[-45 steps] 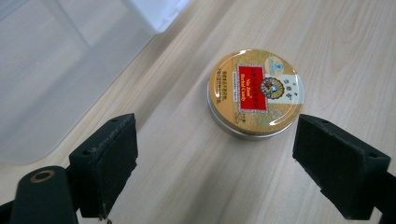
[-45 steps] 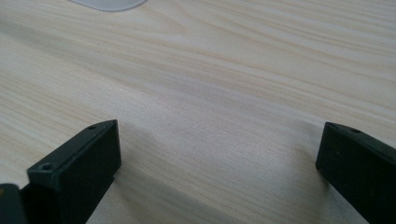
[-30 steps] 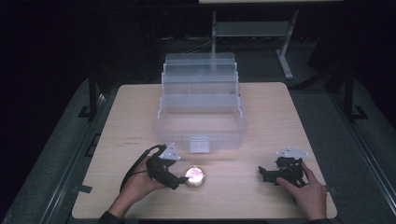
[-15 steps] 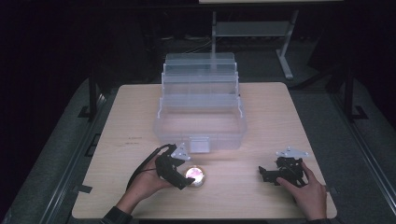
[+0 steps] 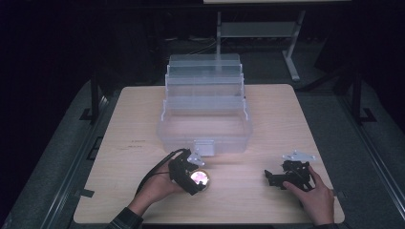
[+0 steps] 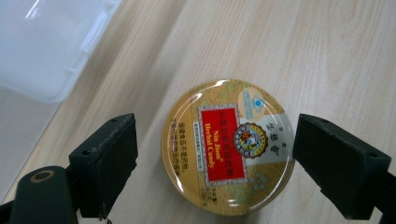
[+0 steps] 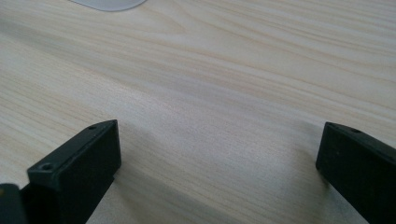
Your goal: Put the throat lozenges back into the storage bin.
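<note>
- The left hand-held gripper [image 5: 199, 177] has crept forward over the last second, from beside the round candy tin [image 5: 200, 178] to directly above it; its jaws now stand wide, one on either side of the tin, with a gap at each side in the left gripper view
- The candy tin [image 6: 228, 147] itself has not shifted: it lies flat on the counter [image 5: 143, 124], gold lid with red label facing up, just in front of the clear plastic toolbox [image 5: 205, 125] near its front latch
- That reads as the approach being done and the grasp not yet made; closing on the tin's rim looks like the next step, and the open toolbox is the likely place for it
- The right hand-held gripper [image 5: 276, 178] has stayed where it was, resting on the counter well apart from the tin, jaws wide with bare wood between them in the right gripper view
</note>
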Demonstrator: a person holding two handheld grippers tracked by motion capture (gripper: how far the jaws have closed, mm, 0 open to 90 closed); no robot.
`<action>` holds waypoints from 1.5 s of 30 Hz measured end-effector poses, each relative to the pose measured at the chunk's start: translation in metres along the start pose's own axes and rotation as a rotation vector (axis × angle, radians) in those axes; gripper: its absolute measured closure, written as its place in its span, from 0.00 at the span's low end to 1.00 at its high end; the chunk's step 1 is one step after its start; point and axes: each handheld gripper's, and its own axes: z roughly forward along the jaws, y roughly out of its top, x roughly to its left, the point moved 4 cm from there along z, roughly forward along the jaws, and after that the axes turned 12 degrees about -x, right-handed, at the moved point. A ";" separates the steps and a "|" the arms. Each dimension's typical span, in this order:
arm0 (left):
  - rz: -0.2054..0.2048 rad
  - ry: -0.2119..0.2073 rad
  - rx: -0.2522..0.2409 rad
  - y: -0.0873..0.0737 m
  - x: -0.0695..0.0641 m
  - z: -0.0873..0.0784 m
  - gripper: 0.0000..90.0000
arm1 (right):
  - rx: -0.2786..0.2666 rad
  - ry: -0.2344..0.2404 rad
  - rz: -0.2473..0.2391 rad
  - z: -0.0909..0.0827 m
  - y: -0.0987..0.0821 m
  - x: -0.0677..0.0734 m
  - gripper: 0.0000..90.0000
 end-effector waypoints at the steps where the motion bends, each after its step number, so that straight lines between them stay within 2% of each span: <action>1: -0.010 -0.007 -0.004 0.001 -0.001 0.002 0.15 | 0.000 0.000 -0.001 0.000 0.000 0.000 0.00; 10: 0.011 -0.023 0.040 0.001 -0.004 0.011 0.15 | 0.000 0.000 0.000 0.000 0.000 0.000 0.00; 16: 0.005 -0.025 0.062 0.000 -0.005 0.016 0.15 | 0.000 0.000 -0.001 0.000 0.000 0.000 0.00; 31: 0.038 -0.020 0.143 0.001 -0.006 0.023 0.17 | 0.000 0.000 -0.001 0.000 0.000 0.000 0.00; 45: 0.040 -0.022 0.154 0.000 -0.006 0.022 0.21 | 0.000 0.000 -0.001 0.000 0.000 0.000 0.00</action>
